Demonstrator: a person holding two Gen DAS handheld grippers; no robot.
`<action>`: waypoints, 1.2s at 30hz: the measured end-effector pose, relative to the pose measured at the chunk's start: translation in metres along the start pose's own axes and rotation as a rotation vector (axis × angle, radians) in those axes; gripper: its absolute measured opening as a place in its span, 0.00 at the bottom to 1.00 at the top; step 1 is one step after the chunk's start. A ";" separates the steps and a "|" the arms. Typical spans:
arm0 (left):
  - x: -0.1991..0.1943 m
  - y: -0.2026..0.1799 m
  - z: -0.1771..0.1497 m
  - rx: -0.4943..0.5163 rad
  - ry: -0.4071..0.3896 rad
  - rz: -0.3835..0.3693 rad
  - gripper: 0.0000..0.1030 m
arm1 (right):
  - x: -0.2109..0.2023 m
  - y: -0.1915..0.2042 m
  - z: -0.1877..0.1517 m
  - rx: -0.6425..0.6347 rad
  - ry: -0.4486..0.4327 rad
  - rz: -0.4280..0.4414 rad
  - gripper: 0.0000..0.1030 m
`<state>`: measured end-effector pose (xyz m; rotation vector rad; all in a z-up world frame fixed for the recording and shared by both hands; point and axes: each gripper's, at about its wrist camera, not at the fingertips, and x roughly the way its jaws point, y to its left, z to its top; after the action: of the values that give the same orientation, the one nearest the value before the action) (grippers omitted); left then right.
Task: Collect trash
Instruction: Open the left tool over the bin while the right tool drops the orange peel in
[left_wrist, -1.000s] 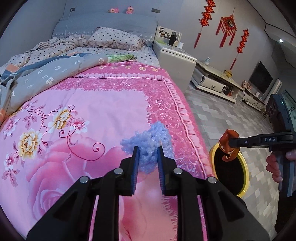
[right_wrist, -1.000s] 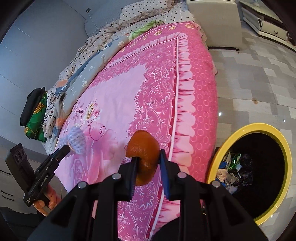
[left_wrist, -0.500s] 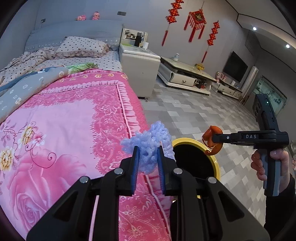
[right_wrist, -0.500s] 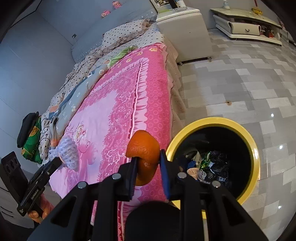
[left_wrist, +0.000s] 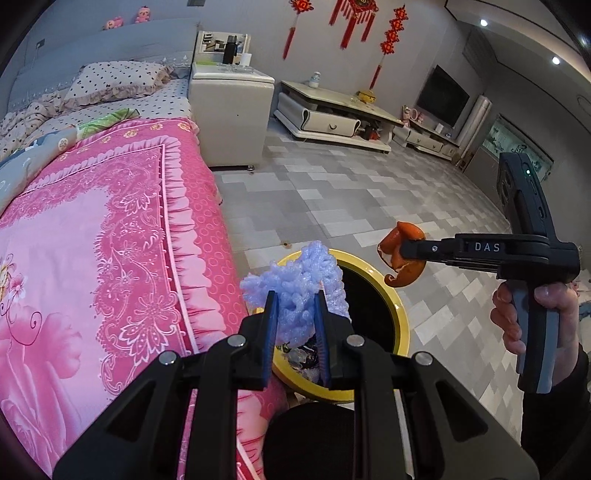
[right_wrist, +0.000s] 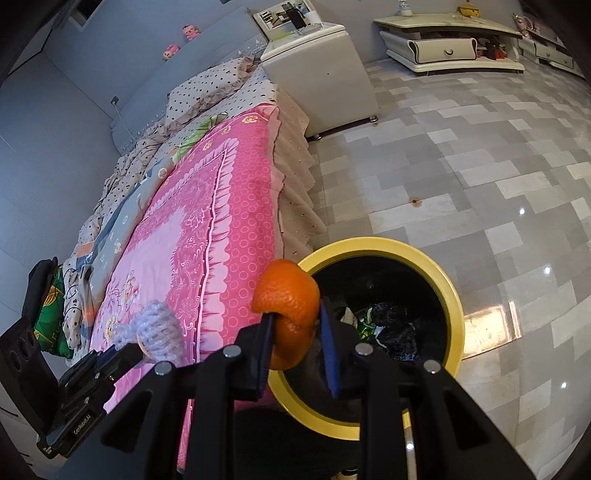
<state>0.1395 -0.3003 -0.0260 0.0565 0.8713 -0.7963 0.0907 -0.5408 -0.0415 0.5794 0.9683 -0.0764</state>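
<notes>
Left gripper (left_wrist: 294, 314) clamps crumpled pale-blue foam netting wad (left_wrist: 295, 280): light, springy, grip mid-bulk. Right gripper (right_wrist: 293, 325) pinches curled orange citrus peel (right_wrist: 288, 306): light, pliable, tears easily, grip thick fold. Both poised at round yellow-rimmed black bin (right_wrist: 452, 295) beside pink floral bedspread (left_wrist: 92, 236); bin holds dark wrappers, scraps.

The bin (right_wrist: 452, 295) has its near rim hidden behind the right gripper (right_wrist: 295, 325). Its contents are a dark jumble, too tangled to name. The bed (left_wrist: 110, 229) runs off the frame's left edge.
</notes>
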 end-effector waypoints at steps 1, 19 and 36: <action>0.006 -0.004 0.000 0.007 0.010 -0.001 0.18 | 0.001 -0.003 0.000 0.005 0.000 -0.003 0.22; 0.066 -0.020 -0.006 0.014 0.094 -0.022 0.25 | 0.029 -0.050 0.010 0.068 -0.015 -0.104 0.29; 0.049 -0.008 -0.010 -0.034 0.062 -0.059 0.47 | 0.015 -0.055 0.010 0.121 -0.035 -0.106 0.38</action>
<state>0.1467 -0.3316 -0.0648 0.0263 0.9485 -0.8379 0.0898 -0.5890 -0.0725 0.6354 0.9641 -0.2405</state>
